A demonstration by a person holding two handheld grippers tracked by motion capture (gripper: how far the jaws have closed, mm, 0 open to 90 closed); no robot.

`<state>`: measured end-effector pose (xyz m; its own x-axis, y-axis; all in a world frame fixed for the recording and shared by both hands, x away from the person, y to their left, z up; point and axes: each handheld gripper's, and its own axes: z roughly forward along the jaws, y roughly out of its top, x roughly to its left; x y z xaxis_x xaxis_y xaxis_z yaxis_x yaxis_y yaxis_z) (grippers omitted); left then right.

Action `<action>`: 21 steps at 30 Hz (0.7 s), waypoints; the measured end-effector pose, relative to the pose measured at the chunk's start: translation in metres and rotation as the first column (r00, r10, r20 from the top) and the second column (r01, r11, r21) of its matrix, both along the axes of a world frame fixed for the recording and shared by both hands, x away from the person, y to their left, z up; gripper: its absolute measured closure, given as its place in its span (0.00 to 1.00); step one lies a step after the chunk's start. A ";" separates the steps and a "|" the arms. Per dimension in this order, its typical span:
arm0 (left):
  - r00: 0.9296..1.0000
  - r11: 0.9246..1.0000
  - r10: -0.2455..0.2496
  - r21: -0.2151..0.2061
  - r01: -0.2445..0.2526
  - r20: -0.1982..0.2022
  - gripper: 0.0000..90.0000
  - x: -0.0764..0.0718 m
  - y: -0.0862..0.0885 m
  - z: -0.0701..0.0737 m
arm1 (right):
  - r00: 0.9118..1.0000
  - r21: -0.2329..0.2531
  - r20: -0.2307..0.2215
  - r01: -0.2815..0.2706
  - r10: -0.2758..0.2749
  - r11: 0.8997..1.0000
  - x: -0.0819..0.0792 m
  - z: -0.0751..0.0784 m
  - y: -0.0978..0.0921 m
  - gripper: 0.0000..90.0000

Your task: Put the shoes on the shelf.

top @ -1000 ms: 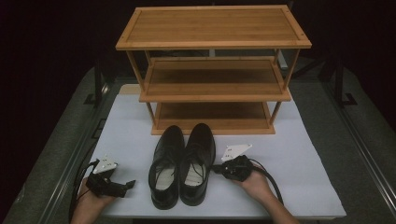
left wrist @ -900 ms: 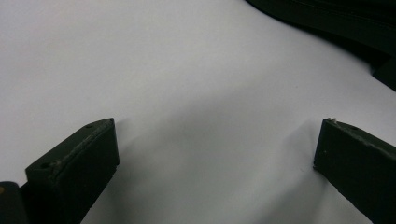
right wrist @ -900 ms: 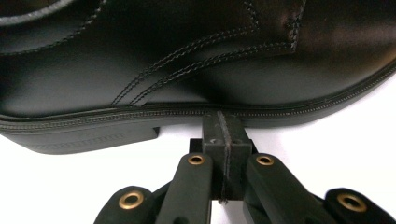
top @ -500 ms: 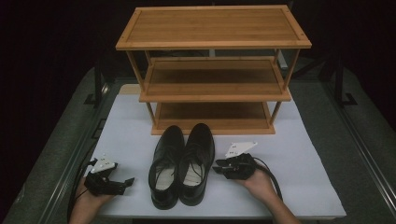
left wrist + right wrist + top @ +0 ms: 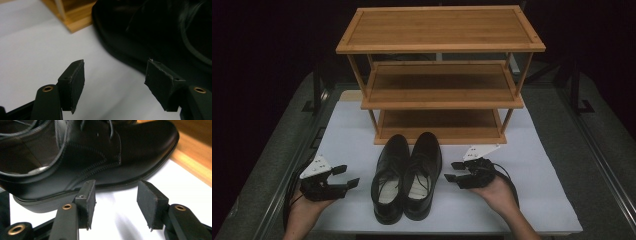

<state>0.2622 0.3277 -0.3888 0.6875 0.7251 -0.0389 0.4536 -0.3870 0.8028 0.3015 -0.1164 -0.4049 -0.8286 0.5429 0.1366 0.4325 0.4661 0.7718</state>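
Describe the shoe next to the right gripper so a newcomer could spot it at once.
Start at the three-tier bamboo shoe rack standing at the back of the white mat. Directly in front of its bottom shelf sits a pair of black leather lace-up shoes, toes pointing at the rack. The right shoe is the one beside the open right gripper; its neighbour, the left shoe, lies nearer the left gripper.

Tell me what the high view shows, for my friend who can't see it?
A pair of black shoes sits on a white mat in front of a wooden rack with three bare shelves. On each side of the shoes, a hand holds an open gripper pointing at them: the left gripper and the right gripper, neither touching.
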 end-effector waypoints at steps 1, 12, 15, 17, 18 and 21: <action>1.000 1.000 -0.009 -0.005 0.009 0.007 0.39 0.001 -0.003 0.003 | 1.000 0.006 0.003 -0.001 0.001 1.000 -0.001 0.005 0.000 0.54; 0.992 0.993 -0.110 -0.033 0.112 0.060 0.50 0.013 -0.034 0.034 | 1.000 0.063 0.012 -0.016 0.015 0.998 0.000 0.027 0.006 0.54; 0.989 0.990 -0.132 -0.029 0.134 0.067 0.52 0.016 -0.043 0.039 | 0.999 0.075 0.018 -0.029 0.028 0.997 0.001 0.034 0.012 0.54; 0.988 0.989 -0.144 -0.024 0.146 0.064 0.52 0.019 -0.047 0.039 | 0.999 0.078 0.022 -0.040 0.038 0.996 0.001 0.037 0.017 0.54; 0.987 0.988 -0.149 -0.027 0.151 0.064 0.52 0.020 -0.050 0.039 | 0.999 0.078 0.022 -0.046 0.045 0.996 0.001 0.038 0.019 0.54; 0.985 0.986 -0.162 -0.030 0.164 0.058 0.52 0.023 -0.057 0.037 | 0.998 0.083 0.024 -0.060 0.058 0.995 0.003 0.041 0.026 0.54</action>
